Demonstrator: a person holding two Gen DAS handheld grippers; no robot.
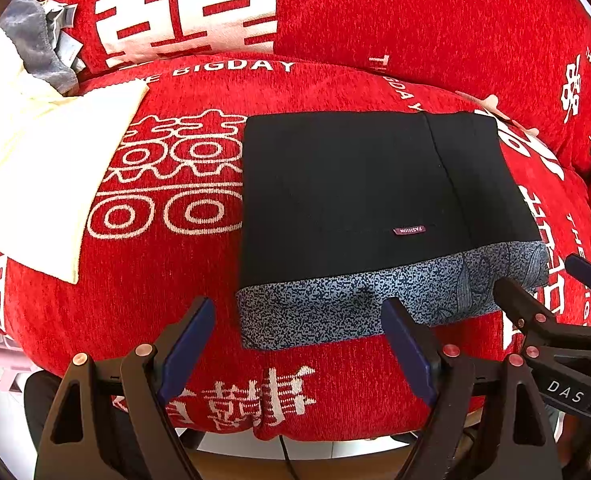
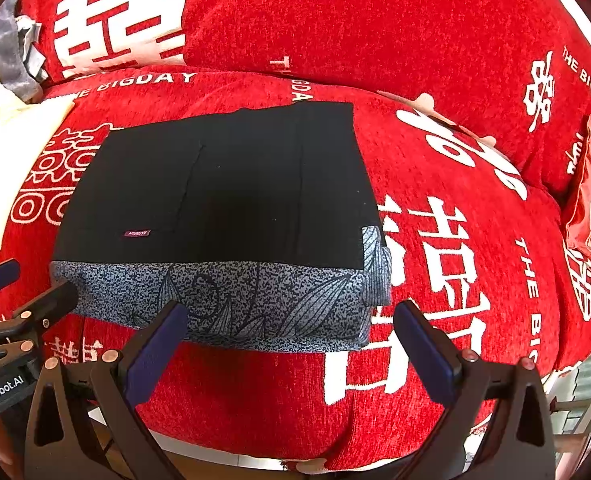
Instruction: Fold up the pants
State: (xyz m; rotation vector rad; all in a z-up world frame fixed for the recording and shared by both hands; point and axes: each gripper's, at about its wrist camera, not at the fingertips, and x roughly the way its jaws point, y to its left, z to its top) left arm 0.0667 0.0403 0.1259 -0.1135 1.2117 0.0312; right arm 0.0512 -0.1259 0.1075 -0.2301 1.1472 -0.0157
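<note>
Now we are hovering both grippers, left gripper (image 1: 299,344) and right gripper (image 2: 291,344), jaws spread and empty, at the near edge of the folded black pants (image 1: 355,184). They are lying on the red sofa cushion (image 1: 167,280), patterned band (image 2: 223,300) toward us, long axis running side to side.

Left claw (image 1: 299,344) jaws wide, empty, angled down; right claw (image 2: 291,338) likewise, alongside.
</note>
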